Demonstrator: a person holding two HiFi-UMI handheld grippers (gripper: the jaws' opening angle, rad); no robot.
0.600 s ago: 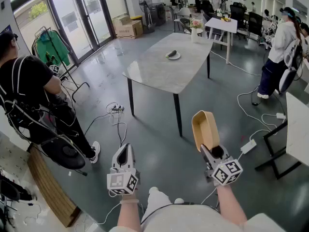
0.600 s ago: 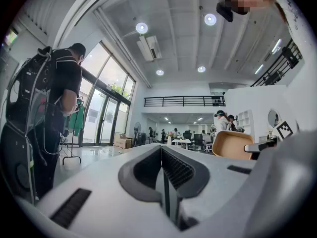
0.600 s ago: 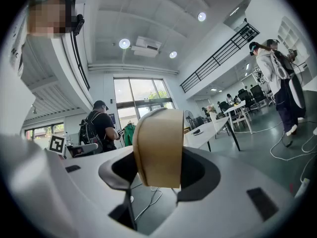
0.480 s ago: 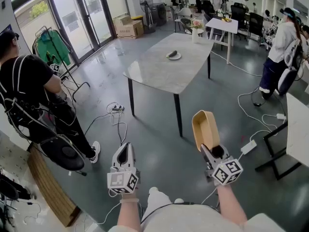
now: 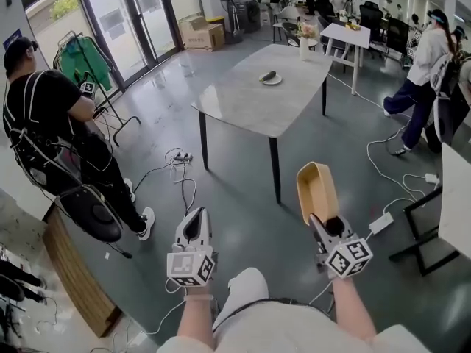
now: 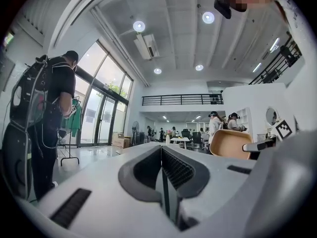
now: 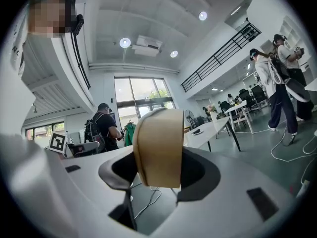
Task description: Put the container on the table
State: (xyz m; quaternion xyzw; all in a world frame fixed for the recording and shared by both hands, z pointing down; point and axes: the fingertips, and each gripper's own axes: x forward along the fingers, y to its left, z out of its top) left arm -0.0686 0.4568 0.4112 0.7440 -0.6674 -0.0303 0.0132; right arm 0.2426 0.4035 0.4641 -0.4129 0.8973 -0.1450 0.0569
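A tan oblong container stands on edge above the floor, its near end between the jaws of my right gripper, which is shut on it. In the right gripper view the container fills the gap between the pads of my right gripper. My left gripper hangs level at the left, shut and empty. In the left gripper view, the pads of my left gripper meet and the container shows at the right. The grey marble table stands ahead, well beyond both grippers.
A small plate with a dark item lies on the table. A person in black stands at the left. Cables and a power strip lie on the floor. A white table is at the right, people behind.
Both grippers keep their pose and the container stays gripped. The head view has shifted a little, and the person at the right has stepped to the left.
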